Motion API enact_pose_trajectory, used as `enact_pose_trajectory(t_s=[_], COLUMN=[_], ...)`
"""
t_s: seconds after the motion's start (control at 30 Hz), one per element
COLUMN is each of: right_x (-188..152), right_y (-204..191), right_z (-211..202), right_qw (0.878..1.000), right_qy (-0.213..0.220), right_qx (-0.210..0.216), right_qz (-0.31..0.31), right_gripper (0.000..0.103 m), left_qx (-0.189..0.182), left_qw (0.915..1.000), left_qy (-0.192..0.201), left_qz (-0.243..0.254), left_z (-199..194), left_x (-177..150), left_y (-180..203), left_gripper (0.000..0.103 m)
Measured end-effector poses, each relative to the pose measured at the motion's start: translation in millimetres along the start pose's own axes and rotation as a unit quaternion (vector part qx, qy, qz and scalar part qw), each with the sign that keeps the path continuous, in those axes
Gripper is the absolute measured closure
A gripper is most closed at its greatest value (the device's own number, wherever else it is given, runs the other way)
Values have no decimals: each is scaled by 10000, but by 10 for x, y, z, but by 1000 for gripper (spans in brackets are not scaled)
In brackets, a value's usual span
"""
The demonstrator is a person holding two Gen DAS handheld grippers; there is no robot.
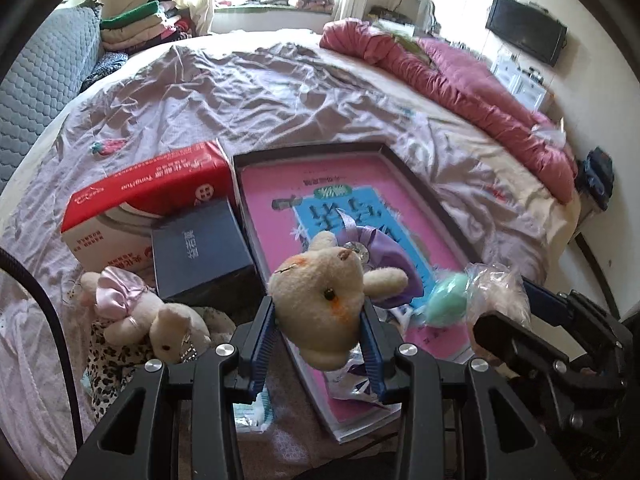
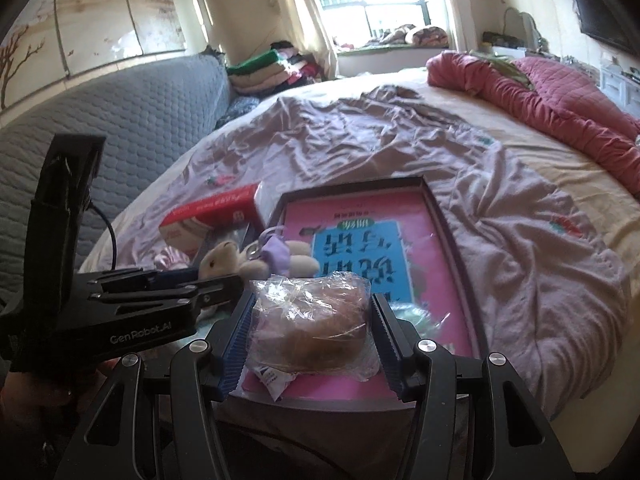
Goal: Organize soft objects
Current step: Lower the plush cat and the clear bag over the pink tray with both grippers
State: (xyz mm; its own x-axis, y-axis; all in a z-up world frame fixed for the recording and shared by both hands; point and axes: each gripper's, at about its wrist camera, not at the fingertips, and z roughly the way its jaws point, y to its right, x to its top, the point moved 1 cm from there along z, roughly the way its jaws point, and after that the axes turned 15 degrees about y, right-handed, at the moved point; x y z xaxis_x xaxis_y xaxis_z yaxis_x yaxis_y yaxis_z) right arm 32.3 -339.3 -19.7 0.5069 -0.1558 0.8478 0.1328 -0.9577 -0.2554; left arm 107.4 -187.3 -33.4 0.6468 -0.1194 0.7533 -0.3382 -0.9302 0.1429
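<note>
Left wrist view puts our left gripper [image 1: 320,328] closed on a cream plush bear [image 1: 324,304], the blue pads pinching its head while its purple-dressed body hangs forward over the near end of the tray [image 1: 436,196]. Right wrist view shows our right gripper [image 2: 310,336] clamped on a bagged plush [image 2: 310,320], a brownish soft thing inside crinkled clear plastic, also held above the tray's near end. The two grippers sit just beside each other there.

Taking the tray as our landmark: it is dark-rimmed, holds a pink book [image 1: 276,196], and lies on the rumpled lilac sheet [image 1: 240,92]. Against its left rim stand a red carton [image 1: 140,196] and a dark blue box [image 1: 200,248]; nearer us on that side lies a white plush rabbit [image 1: 148,320] with a pink bow.

We judge the main risks to be these. The plastic bag is slick, so the bagged plush could slide out of the pads. The bear is held only by its squashy head and may swing or pull free. With both tools crowded over one end, they could knock together.

Beyond the tray's far rim the sheet lies open and wide; to its right there is room until the pink quilt [image 1: 472,80]. The left side is boxed in.
</note>
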Motion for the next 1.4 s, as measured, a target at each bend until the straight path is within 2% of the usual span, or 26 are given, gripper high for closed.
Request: enact_pose_trajectory(t_s=[0.27, 0.67, 0.93, 1.17, 1.4], right_x=[-157, -291, -391, -436, -456], right_y=[15, 31, 26, 96, 250], right_z=[188, 343, 442, 441, 443], right_qw=[9997, 9986, 9966, 9947, 9946], right_qy=[-219, -537, -759, -702, -542], right_qx=[70, -23, -272, -672, -858], right_qz=[77, 1, -140, -351, -197], right_gripper=[45, 45, 45, 45, 43], left_qx=[136, -56, -195, -320, -387], left_qw=[9997, 9993, 9986, 9977, 9970], left_qy=[-39, -340, -441, -549, -644], left_qz=[182, 114, 203, 236, 170], left_z=[150, 375, 377, 380, 418], left_x=[-60, -152, -144, -180, -216], left_y=[-1, -4, 16, 72, 73], left_gripper=[63, 63, 63, 62, 62])
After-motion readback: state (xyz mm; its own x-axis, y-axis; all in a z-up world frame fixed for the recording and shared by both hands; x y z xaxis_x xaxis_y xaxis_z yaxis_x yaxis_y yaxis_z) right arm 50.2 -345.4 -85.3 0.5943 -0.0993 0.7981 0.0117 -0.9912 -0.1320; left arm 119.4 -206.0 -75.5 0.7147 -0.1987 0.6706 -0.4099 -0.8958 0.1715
